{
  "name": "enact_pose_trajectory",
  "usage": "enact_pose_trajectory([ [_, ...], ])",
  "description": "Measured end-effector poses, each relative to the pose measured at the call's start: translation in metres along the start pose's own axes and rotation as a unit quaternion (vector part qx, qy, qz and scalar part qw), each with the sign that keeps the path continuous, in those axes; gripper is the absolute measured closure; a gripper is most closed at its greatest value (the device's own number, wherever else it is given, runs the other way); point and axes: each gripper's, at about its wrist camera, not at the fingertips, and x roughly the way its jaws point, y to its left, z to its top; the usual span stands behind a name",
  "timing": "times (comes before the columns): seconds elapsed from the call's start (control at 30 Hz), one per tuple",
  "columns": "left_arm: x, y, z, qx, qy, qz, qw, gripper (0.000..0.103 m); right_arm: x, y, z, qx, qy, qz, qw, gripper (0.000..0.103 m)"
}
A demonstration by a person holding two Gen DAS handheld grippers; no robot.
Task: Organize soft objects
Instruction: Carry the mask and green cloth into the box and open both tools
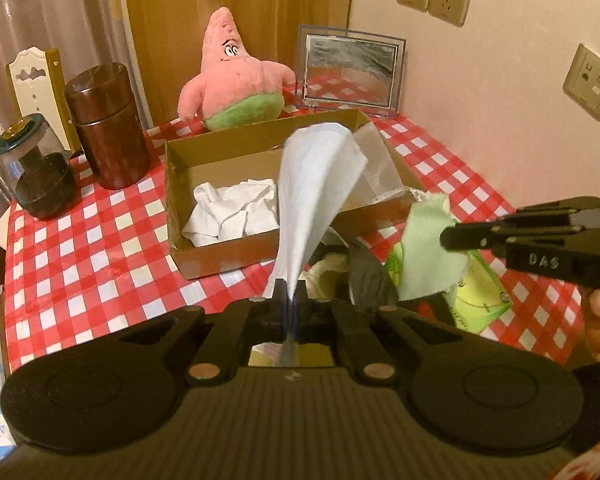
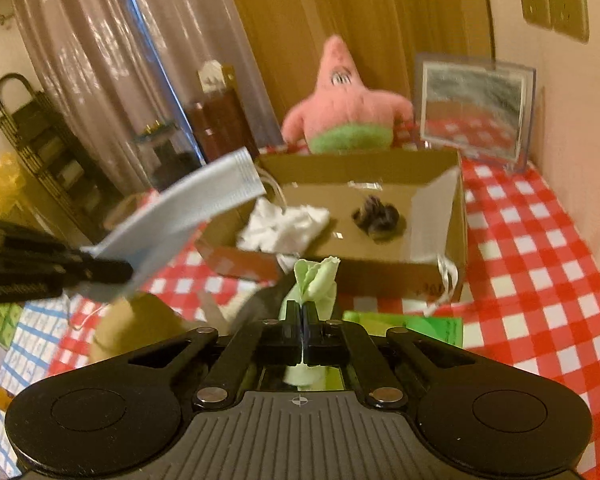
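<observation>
On the checked table (image 1: 80,248) the box (image 1: 180,184) already holds a white cloth (image 1: 228,210) and a dark tuft (image 2: 376,218). The left gripper (image 1: 289,286) pinches a mask (image 1: 316,184), the right gripper (image 2: 302,312) a green cloth (image 2: 314,284), both near the box; more soft items (image 1: 340,276) probably remain.

Color rundown: the vinyl tablecloth (image 1: 80,248) is a red-and-white check, the open cardboard box (image 1: 220,152) is plain brown with a crumpled white cloth (image 1: 232,212) and a dark brown fuzzy ball (image 2: 376,216) in it, and behind it sits a pink star-shaped plush toy (image 1: 232,76) with green shorts. The black left gripper (image 1: 288,286) has a pale blue-white face mask (image 1: 316,184), the black right gripper (image 2: 302,308) a light green cloth scrap (image 2: 316,280). There's also a dark reddish-brown cylindrical canister (image 1: 108,124).
</observation>
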Motion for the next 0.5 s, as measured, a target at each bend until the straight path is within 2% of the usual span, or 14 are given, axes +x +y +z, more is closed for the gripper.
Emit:
enact_pose_trajectory([
  [0.2,-0.018,-0.006,-0.002,-0.011,-0.011,-0.001,0.9999,0.102,-0.032,0.012,0.019,-0.001,-0.035,0.013,0.999,0.102],
  [0.5,-0.038,-0.014,0.002,-0.015,-0.026,-0.006,0.9995,0.102,-0.062,0.021,0.028,-0.009,-0.055,0.01,0.998,0.102],
])
